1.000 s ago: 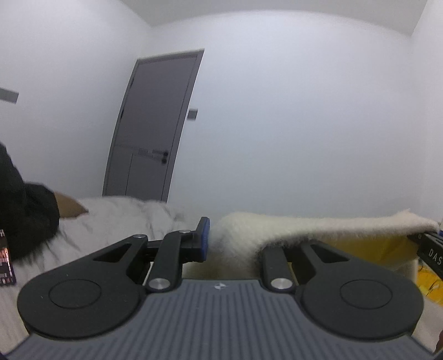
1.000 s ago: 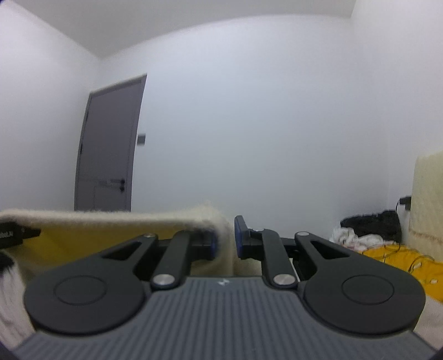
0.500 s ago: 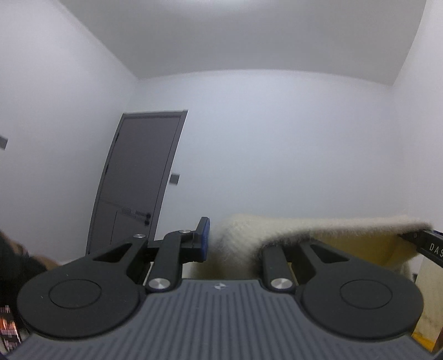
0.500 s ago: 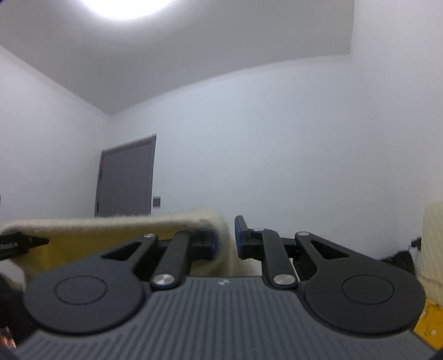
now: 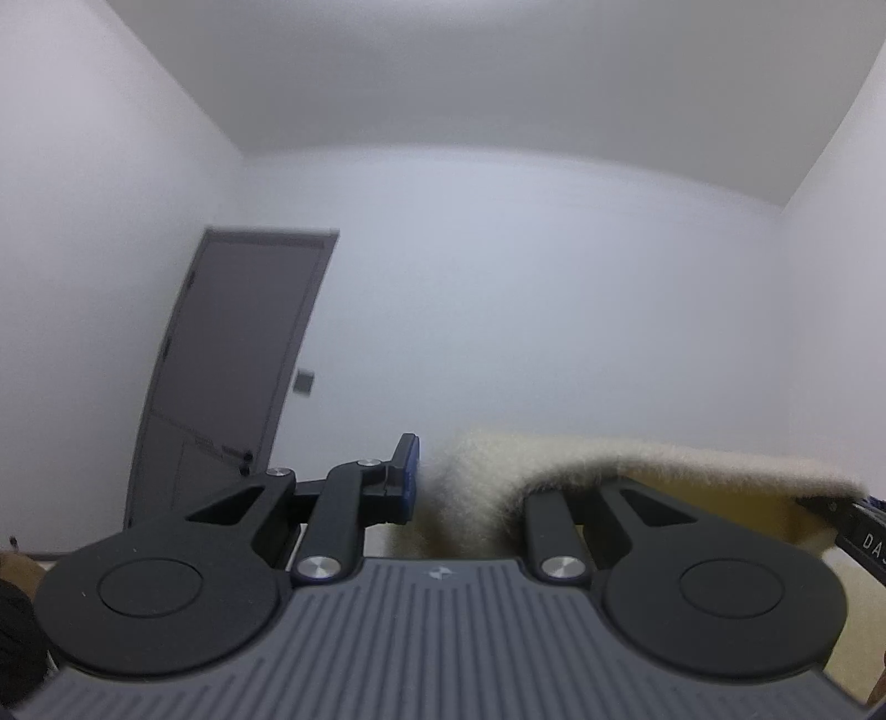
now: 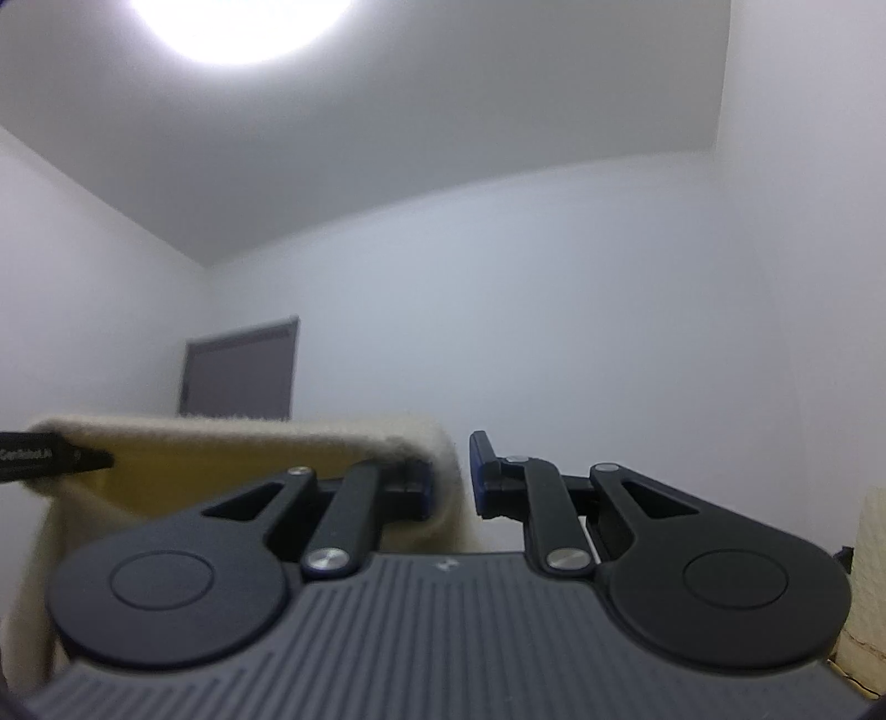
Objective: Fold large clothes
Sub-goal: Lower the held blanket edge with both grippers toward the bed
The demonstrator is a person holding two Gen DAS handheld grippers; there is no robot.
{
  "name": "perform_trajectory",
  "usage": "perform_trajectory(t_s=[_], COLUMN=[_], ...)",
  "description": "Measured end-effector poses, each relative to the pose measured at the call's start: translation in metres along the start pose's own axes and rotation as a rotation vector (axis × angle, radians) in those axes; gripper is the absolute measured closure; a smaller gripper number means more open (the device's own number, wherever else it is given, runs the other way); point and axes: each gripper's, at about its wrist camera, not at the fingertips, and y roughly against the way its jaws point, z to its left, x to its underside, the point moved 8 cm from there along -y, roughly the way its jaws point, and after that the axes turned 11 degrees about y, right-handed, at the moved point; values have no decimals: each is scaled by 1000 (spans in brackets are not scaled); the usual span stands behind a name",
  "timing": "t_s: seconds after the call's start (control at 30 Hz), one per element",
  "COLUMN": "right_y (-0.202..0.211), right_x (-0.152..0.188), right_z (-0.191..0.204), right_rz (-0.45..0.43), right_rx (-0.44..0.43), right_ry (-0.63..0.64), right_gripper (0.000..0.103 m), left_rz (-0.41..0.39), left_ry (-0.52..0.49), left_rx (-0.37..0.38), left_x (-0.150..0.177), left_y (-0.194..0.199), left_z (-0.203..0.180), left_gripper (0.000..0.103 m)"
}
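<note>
1. Biggest change: both cams sit way higher vs a sec ago. Bed and the stuff on the floor have dropped out of view, now it's mostly wall, ceiling and the door [image 5: 232, 376]. In the right view a ceiling light [image 6: 238, 22] has come in at the top. So both hands have gone up together w/ the garment.

2. What that means imo: garment [image 6: 243, 443] is lifted clear and hanging, stretched btwn the two grippers. Prob the shake-out/spread step before an actual fold. No fold visible yet, so early in the task.

3. Garment itself: thick, fuzzy cream fleece on the outer side, smooth yellow lining underneath. Top edge runs as a near-straight band from one gripper to the other, slight sag. Looks soft, bulky, prob heavy-ish.

4. Left gripper [image 5: 465, 487]: pinched narrow on the fleece edge, right finger buried under the pile.

5. Right gripper [image 6: 448, 482]: also narrow, clamped on the other corner; fleece wraps over its left finger.

6. Fingers: black plastic linkages, blue pads, ribbed grey housing.
</note>
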Motion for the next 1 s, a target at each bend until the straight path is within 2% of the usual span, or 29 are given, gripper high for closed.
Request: perform_trajectory(t_s=[0.1, 0.27, 0.43, 0.6, 0.67, 0.8, 0.83, 0.9, 1.0], right_y=[-56, -160, -265, -359, -375, -390, -372, -384, -394], right_x=[37, 139, 274, 432, 487, 582, 597, 630, 661], right_z=[7, 20, 48, 78, 81, 90, 86, 87, 86], right_rz=[76, 238, 376, 553, 603, 672, 684, 719, 776], right_rx=[14, 11, 7, -7, -12, -36, -45, -68, -95], right_ry=[2, -11, -6, -24, -24, 48, 54, 64, 51], right_gripper=[88, 88, 88, 88, 88, 87, 87, 87, 87], left_rz=[64, 201, 347, 521, 585, 698, 724, 788, 852], left_ry=[-29, -31, 3, 3, 17, 38, 40, 62, 85], left_rx=[-20, -77, -144, -188, -203, -229, -236, -261, -288], left_x=[36, 122, 243, 387, 447, 534, 554, 586, 621], left_y=[-62, -175, -287, -395, -424, -475, -481, -487, -501], left_z=[16, 58, 112, 176, 203, 242, 249, 263, 277], left_gripper=[82, 82, 82, 82, 82, 82, 82, 81, 81])
